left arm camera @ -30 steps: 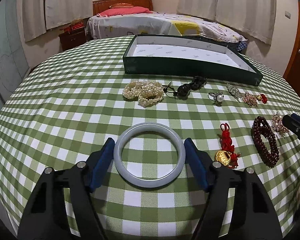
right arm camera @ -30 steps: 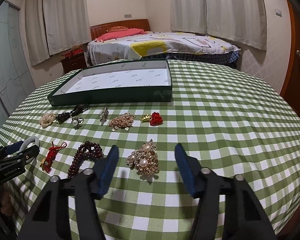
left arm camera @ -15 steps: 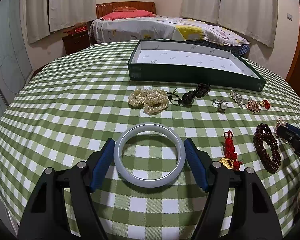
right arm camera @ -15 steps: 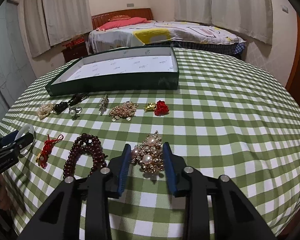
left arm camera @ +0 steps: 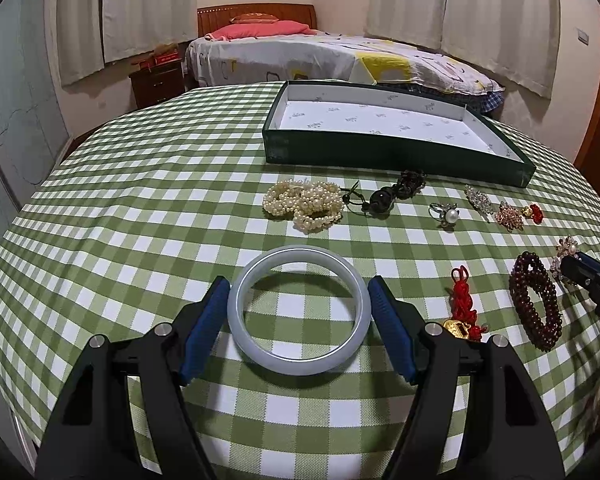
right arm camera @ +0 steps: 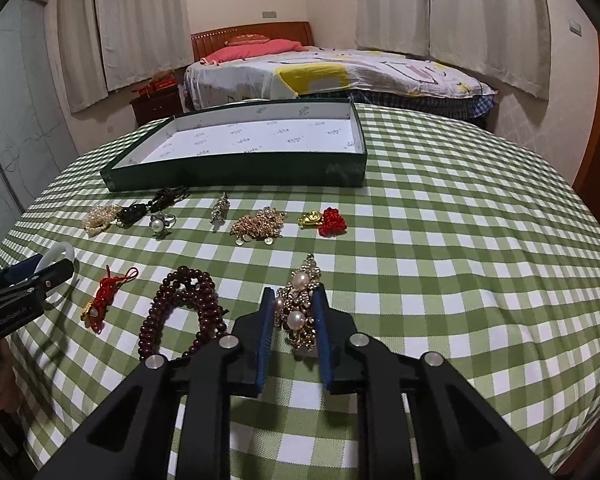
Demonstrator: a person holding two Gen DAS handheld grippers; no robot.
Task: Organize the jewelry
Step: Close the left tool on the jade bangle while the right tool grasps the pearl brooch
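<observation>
- Right gripper [right arm camera: 294, 312]: jaws drawn in tight against both sides of the pearl brooch [right arm camera: 298, 312], which lies on the tablecloth [right arm camera: 460, 240]; half a second earlier the blue pads stood slightly wider, and a full second earlier they were spread well clear of it.
- Left gripper [left arm camera: 299, 308]: jaws pressed on either side of the pale bangle [left arm camera: 299, 308], gripping it at its widest; the hold matches both earlier frames, while the view has drawn back from the table.
- Beside the brooch, to its left in the right wrist view: dark red bead bracelet [right arm camera: 180, 312], then the red knot charm [right arm camera: 104, 300] with a gold piece at its end.
- Middle row, apart from both grippers: pearl strands [left arm camera: 304, 206], black bead cord [left arm camera: 384, 196], pearl ring [left arm camera: 446, 214], silver clip [left arm camera: 478, 199], gold cluster [right arm camera: 258, 224] and red-and-gold charm [right arm camera: 326, 222].
- Green tray [right arm camera: 236, 172] with white lining: beyond the row, holding no jewelry.
- Bed [right arm camera: 320, 72] and curtains [right arm camera: 480, 12] stand behind the table.
</observation>
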